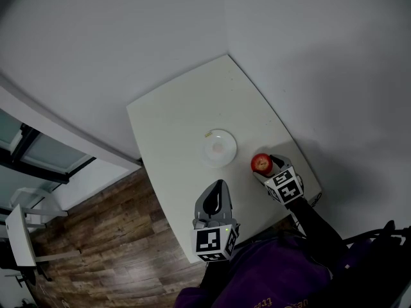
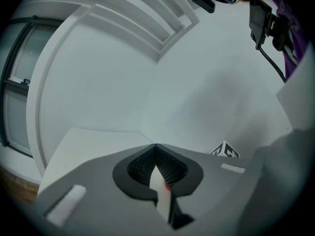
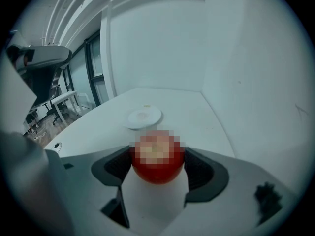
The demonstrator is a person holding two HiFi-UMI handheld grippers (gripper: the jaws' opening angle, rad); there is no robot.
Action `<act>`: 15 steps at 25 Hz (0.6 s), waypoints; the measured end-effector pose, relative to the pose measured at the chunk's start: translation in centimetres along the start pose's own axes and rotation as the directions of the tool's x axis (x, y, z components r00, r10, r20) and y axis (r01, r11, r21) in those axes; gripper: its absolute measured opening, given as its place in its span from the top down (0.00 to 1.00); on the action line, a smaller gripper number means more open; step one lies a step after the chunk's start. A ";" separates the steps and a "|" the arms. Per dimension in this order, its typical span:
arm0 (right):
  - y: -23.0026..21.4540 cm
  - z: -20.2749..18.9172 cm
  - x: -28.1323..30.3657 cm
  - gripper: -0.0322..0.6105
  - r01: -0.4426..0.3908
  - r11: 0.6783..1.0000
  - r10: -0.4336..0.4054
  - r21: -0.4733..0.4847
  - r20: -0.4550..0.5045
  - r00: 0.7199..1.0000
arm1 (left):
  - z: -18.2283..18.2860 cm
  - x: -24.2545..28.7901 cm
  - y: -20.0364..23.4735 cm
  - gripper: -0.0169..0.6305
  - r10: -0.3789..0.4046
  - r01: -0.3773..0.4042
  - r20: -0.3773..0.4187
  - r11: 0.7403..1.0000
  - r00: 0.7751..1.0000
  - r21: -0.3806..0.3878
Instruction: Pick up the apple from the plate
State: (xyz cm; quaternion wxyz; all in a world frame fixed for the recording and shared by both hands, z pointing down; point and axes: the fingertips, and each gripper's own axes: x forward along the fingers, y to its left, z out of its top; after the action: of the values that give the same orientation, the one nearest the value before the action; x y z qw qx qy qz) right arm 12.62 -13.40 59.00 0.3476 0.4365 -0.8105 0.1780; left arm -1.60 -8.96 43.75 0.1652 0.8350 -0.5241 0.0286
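A red apple (image 1: 261,163) sits between the jaws of my right gripper (image 1: 263,167), off the plate and to its right; up close the apple (image 3: 157,161) fills the gap between the two dark pads, with my right gripper (image 3: 158,167) shut on it. The small white plate (image 1: 218,147) lies bare in the middle of the white table, and shows farther off as the plate (image 3: 143,117) in the right gripper view. My left gripper (image 1: 217,197) hovers near the table's front edge, below the plate, jaws together; in its own view my left gripper (image 2: 156,167) points at the wall.
The white table (image 1: 180,114) stands in a corner between two pale walls. Wood floor (image 1: 109,242) lies to the left, with a white chair (image 1: 26,226) and windows beyond. A purple sleeve (image 1: 270,274) fills the bottom edge.
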 end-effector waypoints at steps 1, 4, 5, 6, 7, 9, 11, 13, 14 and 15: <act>0.0 0.0 0.0 0.40 0.001 1.000 -0.001 0.004 0.002 1.000 | 0.0 0.0 0.0 0.96 0.001 -0.001 0.000 1.000 1.000 0.000; -0.3 0.0 -0.1 0.40 0.017 0.999 -0.017 0.029 0.017 1.000 | 0.0 -0.1 0.0 0.96 0.000 0.000 -0.001 1.000 1.000 -0.001; -0.4 0.0 -0.1 0.40 0.021 0.999 -0.022 0.037 0.026 0.999 | 0.0 -0.1 0.0 0.96 -0.001 0.001 -0.002 1.000 1.000 -0.001; -0.5 0.1 -0.2 0.40 0.023 0.999 -0.025 0.044 0.036 0.999 | 0.0 -0.1 0.0 0.96 -0.001 0.001 -0.002 1.000 1.000 -0.001; -0.5 0.2 -0.2 0.40 0.022 0.999 -0.024 0.047 0.046 0.999 | -0.1 -0.1 0.0 0.96 -0.001 0.001 -0.002 1.000 1.000 0.000; -0.6 0.3 -0.4 0.40 0.015 0.999 -0.018 0.046 0.061 0.998 | -0.1 -0.1 0.0 0.96 0.000 0.000 -0.001 1.000 1.000 0.003; -0.6 0.5 -0.8 0.40 0.010 0.999 -0.012 0.039 0.073 0.997 | -0.1 -0.1 -0.1 0.96 0.000 0.000 0.000 1.000 1.000 0.004; -0.7 1.1 -1.6 0.40 0.009 0.999 -0.013 0.033 0.099 0.995 | 0.0 -0.1 -0.2 0.96 0.000 0.000 0.002 1.000 1.000 0.005; -0.8 1.7 -2.2 0.40 0.013 0.999 -0.017 0.032 0.120 0.993 | 0.0 -0.1 -0.2 0.96 -0.001 0.001 0.003 1.000 1.000 0.006; -1.0 2.4 -2.9 0.40 0.022 0.999 -0.027 0.032 0.146 0.989 | 0.1 -0.2 -0.2 0.96 -0.001 0.001 0.004 1.000 1.000 0.007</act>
State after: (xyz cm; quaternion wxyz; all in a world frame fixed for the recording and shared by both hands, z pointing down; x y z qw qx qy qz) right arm 13.52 -13.70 55.25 0.2827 0.4635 -0.8257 0.1534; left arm -1.55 -8.80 43.56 0.1614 0.8358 -0.5240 0.0287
